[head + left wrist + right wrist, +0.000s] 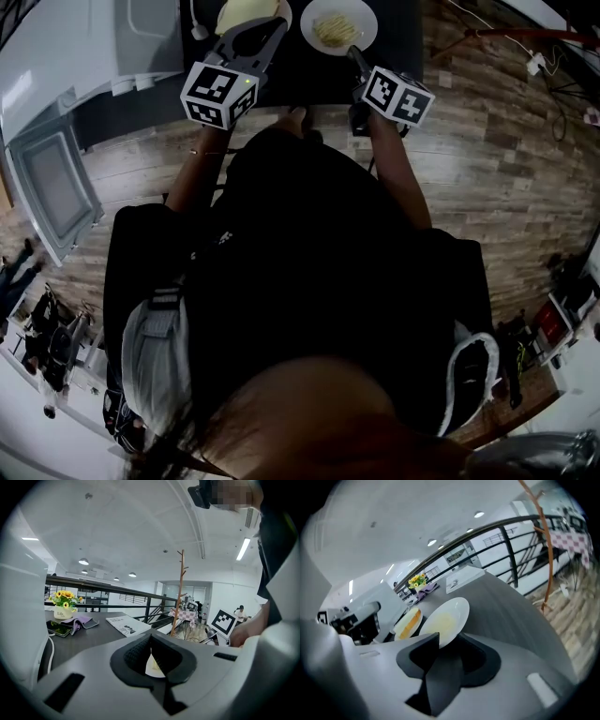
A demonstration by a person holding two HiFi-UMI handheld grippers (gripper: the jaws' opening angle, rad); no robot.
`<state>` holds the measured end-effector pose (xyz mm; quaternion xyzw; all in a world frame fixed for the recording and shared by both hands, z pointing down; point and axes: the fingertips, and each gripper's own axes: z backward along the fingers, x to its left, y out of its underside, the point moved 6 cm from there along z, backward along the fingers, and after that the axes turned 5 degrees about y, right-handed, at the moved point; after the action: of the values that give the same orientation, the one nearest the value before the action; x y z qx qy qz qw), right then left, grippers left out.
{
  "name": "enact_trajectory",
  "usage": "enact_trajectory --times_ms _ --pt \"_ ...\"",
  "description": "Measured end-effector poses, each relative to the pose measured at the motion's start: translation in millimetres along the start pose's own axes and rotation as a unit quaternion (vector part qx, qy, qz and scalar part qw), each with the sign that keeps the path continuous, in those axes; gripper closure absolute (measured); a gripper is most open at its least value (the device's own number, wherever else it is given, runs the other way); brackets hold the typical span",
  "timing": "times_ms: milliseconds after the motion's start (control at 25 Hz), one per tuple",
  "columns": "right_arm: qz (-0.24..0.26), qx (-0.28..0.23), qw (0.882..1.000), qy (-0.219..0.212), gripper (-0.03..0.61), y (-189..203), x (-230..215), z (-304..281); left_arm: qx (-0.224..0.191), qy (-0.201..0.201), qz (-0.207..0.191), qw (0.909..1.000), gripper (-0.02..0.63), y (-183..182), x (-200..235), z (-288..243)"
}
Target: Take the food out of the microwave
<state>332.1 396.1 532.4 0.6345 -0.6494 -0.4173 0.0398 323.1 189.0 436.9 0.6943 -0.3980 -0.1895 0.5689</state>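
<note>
At frame top, bread plate (246, 11) and noodle plate (337, 26) sit on the counter (398, 47): left tool (151, 660) pinches the first, right tool (450, 652) stands open around the second's rim; removal looks done.

The left gripper (151, 654) has its jaws pinched on a thin white sliver, probably the rim of a plate (153, 668). Beyond, a dark table (96, 638) carries potted sunflowers (64, 601) and a booklet (126, 624).
</note>
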Motion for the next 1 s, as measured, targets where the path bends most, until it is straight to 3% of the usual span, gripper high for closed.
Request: enact_trajectory --times_ms 120,280,440,640,720,1000 --pt "0.069 0.003 0.998 0.015 0.474 -2 4 0 -0.002 -0.003 0.005 1.0 0.606 -1 0 2" --pt "0.07 0.003 0.997 0.022 0.459 1 1 0 -0.005 -0.006 0.006 0.9999 0.606 -3 0 5" --pt "0.108 -0.004 0.993 0.037 0.459 -4 1 2 -0.008 -0.007 0.004 0.9999 0.606 -4 0 7" --pt "0.085 -0.05 0.995 0.016 0.465 -17 7 10 -0.01 -0.005 0.003 0.9999 0.606 -5 -3 9" --pt "0.084 -0.065 0.994 0.004 0.565 -23 10 14 -0.012 -0.005 0.003 0.9999 0.606 -6 -5 9" --pt "0.093 -0.101 0.99 -0.013 0.578 -38 21 28 -0.019 -0.006 -0.001 0.9998 0.606 -12 -7 14"
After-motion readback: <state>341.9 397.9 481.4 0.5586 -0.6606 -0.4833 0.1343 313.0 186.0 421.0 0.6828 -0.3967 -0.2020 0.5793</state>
